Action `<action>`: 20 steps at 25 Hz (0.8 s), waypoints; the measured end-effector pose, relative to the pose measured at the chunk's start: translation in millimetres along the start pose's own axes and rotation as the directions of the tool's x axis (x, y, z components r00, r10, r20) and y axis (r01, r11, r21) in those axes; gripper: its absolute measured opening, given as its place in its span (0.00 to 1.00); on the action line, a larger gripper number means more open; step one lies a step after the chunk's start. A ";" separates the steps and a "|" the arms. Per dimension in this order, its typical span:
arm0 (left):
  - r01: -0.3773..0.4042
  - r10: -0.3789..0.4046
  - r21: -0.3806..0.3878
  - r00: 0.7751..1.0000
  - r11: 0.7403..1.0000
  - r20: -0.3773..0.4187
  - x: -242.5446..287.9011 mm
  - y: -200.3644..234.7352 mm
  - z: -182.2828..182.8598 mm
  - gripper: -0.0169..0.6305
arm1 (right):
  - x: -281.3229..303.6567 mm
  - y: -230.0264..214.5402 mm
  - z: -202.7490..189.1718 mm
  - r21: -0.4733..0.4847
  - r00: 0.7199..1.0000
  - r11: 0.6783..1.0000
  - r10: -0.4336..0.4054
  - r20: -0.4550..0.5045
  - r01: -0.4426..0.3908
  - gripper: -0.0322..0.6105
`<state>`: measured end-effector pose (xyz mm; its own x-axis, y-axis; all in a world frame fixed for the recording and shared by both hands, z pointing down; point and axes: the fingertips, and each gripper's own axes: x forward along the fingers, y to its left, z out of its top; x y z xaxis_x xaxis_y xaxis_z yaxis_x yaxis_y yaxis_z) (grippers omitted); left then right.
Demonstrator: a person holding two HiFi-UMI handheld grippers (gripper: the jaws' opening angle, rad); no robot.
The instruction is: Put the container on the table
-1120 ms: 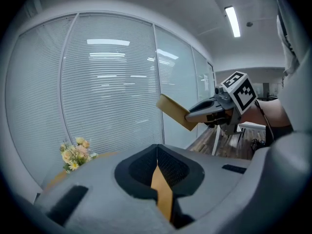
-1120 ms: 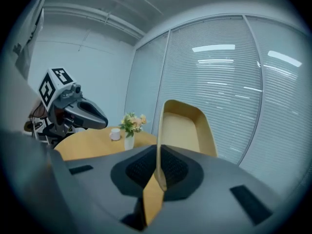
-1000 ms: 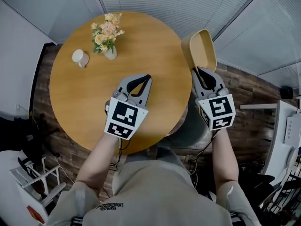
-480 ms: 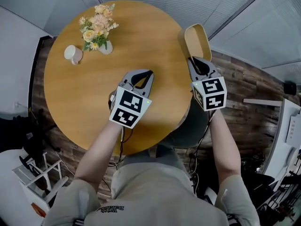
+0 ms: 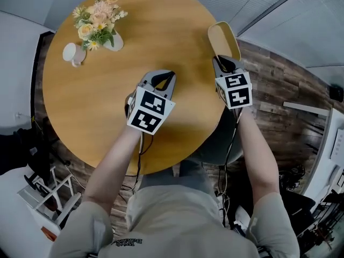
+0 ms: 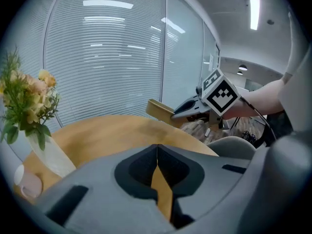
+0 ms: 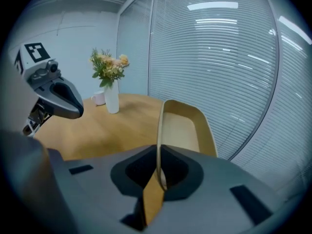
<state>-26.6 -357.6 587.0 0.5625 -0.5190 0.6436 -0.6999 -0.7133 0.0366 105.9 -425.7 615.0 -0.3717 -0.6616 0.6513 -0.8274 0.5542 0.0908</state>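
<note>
Work on this job is getting close to its end, I think, but it is not finishing yet. The right gripper is squeezing its two jaws tight on the thin rim of the tan container. It is holding the container tipped up on its side at the far right edge of the round wooden table. From above, part of the container is hanging out past the table's edge and part is over the wood. I cannot tell if it is touching the table, but it is looking lifted to me. So what is left is bringing it in over the table, laying it flat and letting go. The left gripper is hovering over the middle of the table with its jaws pressed together and nothing between them. Lots of bare wood is showing in the middle and on the near side of the table for setting the container down. The vase of flowers and the small white cup are standing at the far left side of the table, well apart from the container, so they are not getting in the way. The thing to be watching is the table's edge: put down too near it, the container could be tipping off.
</note>
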 end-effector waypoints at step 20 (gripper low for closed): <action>0.040 -0.046 -0.059 0.993 0.997 -0.107 58.1 -10.6 -65.2 0.06 | 45.1 15.4 -61.0 -0.217 0.986 0.976 -0.039 -0.165 0.002 0.11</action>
<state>-15.1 -349.5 673.8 0.5439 -0.4318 0.7195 -0.7016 -0.7043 0.1078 102.0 -416.2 691.7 -0.2645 -0.5905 0.7624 -0.7170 0.6492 0.2541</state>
